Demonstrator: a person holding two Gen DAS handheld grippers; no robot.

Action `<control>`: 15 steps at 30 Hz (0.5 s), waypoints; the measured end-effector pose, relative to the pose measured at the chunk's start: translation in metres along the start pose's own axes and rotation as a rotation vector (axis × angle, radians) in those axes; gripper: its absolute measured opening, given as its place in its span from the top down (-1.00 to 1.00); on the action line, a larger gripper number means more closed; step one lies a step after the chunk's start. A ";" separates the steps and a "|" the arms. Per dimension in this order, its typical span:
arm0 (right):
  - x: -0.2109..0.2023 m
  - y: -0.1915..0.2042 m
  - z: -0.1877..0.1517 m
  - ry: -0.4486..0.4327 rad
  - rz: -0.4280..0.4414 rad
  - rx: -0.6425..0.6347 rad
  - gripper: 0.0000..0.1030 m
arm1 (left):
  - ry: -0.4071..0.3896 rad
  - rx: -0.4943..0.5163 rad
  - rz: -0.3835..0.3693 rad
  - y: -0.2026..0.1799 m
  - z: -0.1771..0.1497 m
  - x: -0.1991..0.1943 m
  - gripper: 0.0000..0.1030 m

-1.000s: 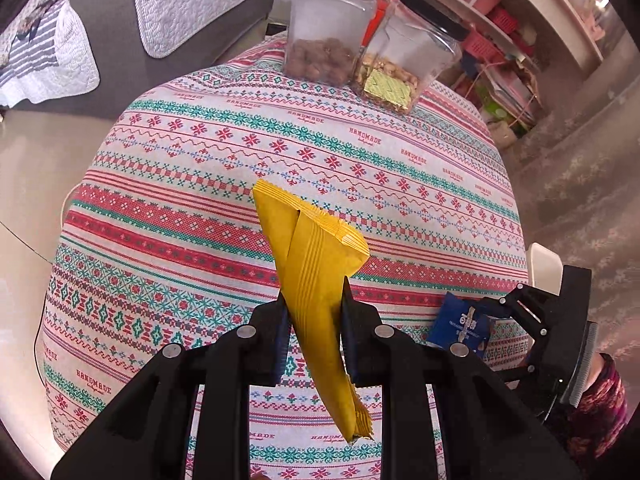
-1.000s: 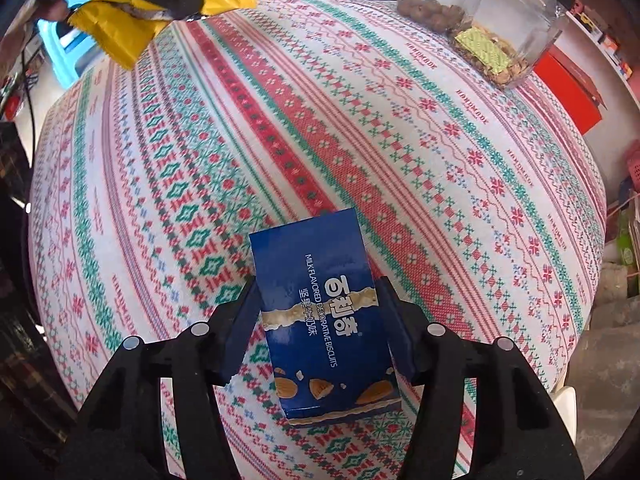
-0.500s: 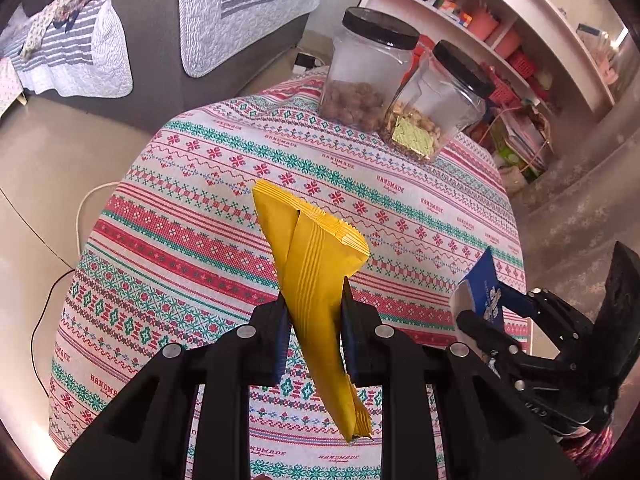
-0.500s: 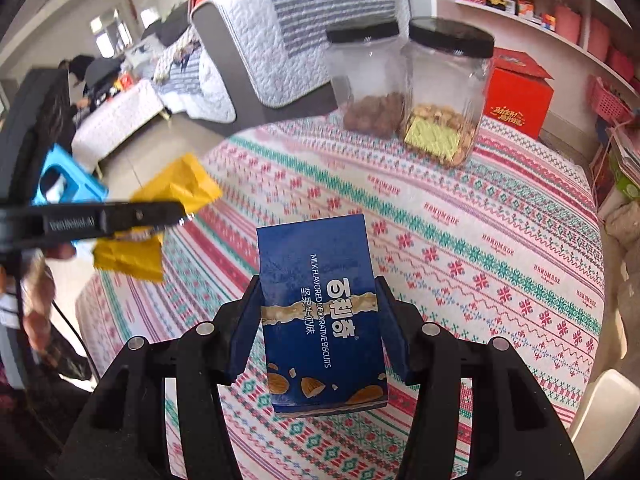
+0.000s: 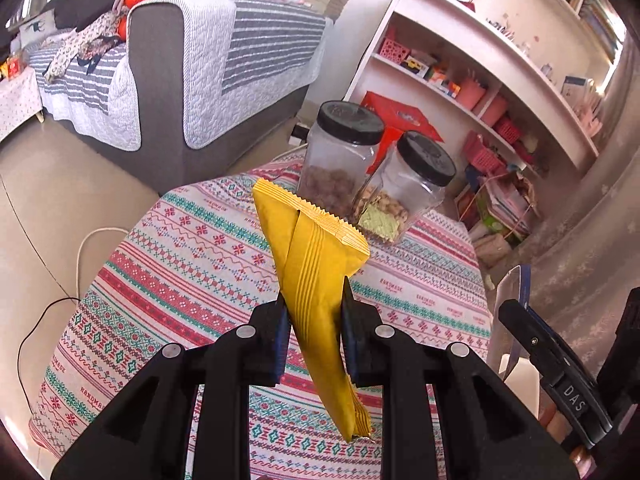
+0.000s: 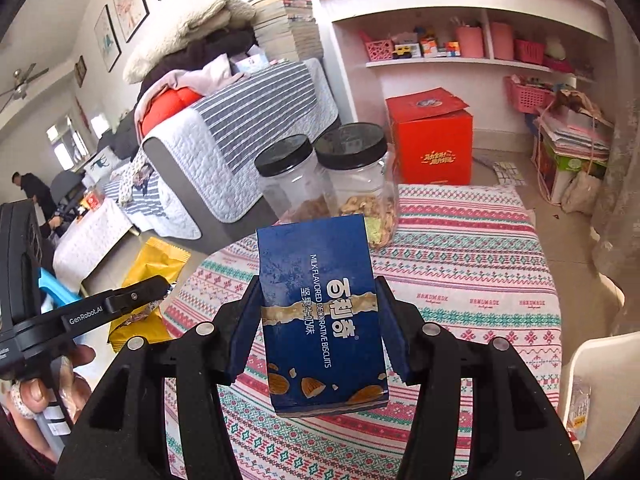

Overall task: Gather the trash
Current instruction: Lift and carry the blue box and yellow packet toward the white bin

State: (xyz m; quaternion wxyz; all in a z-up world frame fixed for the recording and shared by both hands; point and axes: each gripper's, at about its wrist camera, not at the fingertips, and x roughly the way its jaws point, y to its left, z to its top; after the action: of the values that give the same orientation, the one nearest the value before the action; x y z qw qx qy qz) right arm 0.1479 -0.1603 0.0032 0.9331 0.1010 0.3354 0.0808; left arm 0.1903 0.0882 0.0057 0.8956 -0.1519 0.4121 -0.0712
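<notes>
Left wrist view: the left claw (image 5: 312, 316) pinches a crinkly yellow wrapper (image 5: 316, 276) above the patterned tablecloth (image 5: 192, 264). The right claw (image 6: 320, 312) squeezes a flat blue cardboard box (image 6: 320, 300). 2 clear round-lidded jars (image 6: 352, 184) stand behind.

We see a table (image 5: 192, 264) covered by a cloth striped in red, green and white patterns, printed with small "HANDMADE" marks. On its far edge stand two clear jars with black lids, touching each other: one jar (image 5: 340, 160) holds brown pieces, the other jar (image 5: 408, 196) pale nuts and a green packet.
</notes>
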 end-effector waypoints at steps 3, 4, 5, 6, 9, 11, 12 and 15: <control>-0.014 -0.010 0.004 -0.047 -0.056 0.022 -0.01 | -0.045 0.014 -0.006 -0.015 0.000 -0.007 0.56; -0.019 -0.014 0.005 -0.062 -0.075 0.030 -0.01 | -0.058 0.022 -0.006 -0.021 0.000 -0.009 0.56; -0.023 -0.018 0.006 -0.076 -0.093 0.038 -0.01 | -0.068 0.029 -0.008 -0.025 0.000 -0.010 0.56; -0.027 -0.021 0.006 -0.089 -0.113 0.045 -0.01 | -0.076 0.036 -0.012 -0.030 0.000 -0.010 0.55; -0.036 -0.033 0.008 -0.118 -0.179 0.065 -0.01 | -0.095 0.057 -0.015 -0.044 -0.003 -0.013 0.55; -0.042 -0.043 0.008 -0.135 -0.226 0.083 -0.01 | -0.102 0.069 -0.017 -0.050 -0.006 -0.012 0.55; -0.045 -0.048 0.008 -0.142 -0.246 0.094 -0.01 | -0.105 0.072 -0.018 -0.053 -0.007 -0.012 0.55; -0.056 -0.064 0.008 -0.162 -0.310 0.125 -0.02 | -0.110 0.084 -0.023 -0.060 -0.009 -0.010 0.53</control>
State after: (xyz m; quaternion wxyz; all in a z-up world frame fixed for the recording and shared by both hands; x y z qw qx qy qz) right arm 0.1159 -0.2353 0.0282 0.9503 0.1121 0.2751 -0.0932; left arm 0.1766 0.0320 0.0270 0.9216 -0.1226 0.3572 -0.0901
